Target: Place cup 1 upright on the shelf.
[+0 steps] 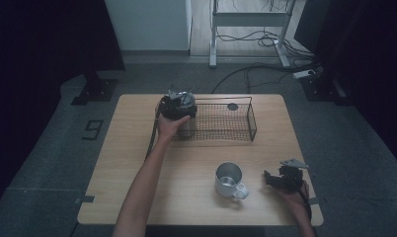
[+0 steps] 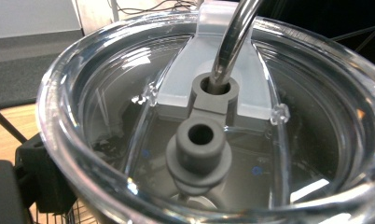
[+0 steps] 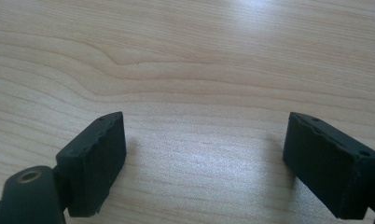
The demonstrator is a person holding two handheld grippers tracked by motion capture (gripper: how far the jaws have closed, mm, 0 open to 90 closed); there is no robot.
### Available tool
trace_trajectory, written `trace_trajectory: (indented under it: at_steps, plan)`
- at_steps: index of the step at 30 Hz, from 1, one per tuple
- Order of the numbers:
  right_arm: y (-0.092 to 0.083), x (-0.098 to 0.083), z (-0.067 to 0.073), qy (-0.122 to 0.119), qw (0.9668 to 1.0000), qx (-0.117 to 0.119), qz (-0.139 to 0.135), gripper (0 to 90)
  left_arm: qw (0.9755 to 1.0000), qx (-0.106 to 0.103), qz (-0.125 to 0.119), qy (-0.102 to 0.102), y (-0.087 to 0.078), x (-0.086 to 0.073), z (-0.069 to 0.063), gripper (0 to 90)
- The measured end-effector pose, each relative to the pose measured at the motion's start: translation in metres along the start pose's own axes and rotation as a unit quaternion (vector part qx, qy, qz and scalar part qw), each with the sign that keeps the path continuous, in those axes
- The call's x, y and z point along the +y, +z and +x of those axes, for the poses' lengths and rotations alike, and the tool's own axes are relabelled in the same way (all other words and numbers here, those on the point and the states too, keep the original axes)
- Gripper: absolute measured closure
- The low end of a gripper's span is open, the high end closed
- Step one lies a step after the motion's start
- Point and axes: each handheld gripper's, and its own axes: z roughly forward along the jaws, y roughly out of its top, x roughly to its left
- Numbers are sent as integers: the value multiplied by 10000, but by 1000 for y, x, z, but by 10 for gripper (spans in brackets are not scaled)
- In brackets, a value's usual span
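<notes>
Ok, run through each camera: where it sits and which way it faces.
High view: above the person's side, looking forward and down on the table, wire basket and steel mug; left forearm, right hand, left gripper and right gripper show.
Left gripper view: rides that gripper, close on a clear lid and metal straw; one black jaw at lower left.
Right gripper view: faces down at the tabletop; both jaws apart, nothing between.
Shared: high and right gripper views, the tabletop.
</notes>
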Motion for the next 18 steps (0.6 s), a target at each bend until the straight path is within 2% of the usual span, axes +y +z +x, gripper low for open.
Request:
trace_trajectory:
  at_steps: [7,18]
  plan:
    - [0,0,0,1,10000,0,1,128,9999,98,20,-30,2,-6,0,39]
    - [0,0,0,1,10000,0,2,129,9998,76,69,152,-3,-11,-6,33]
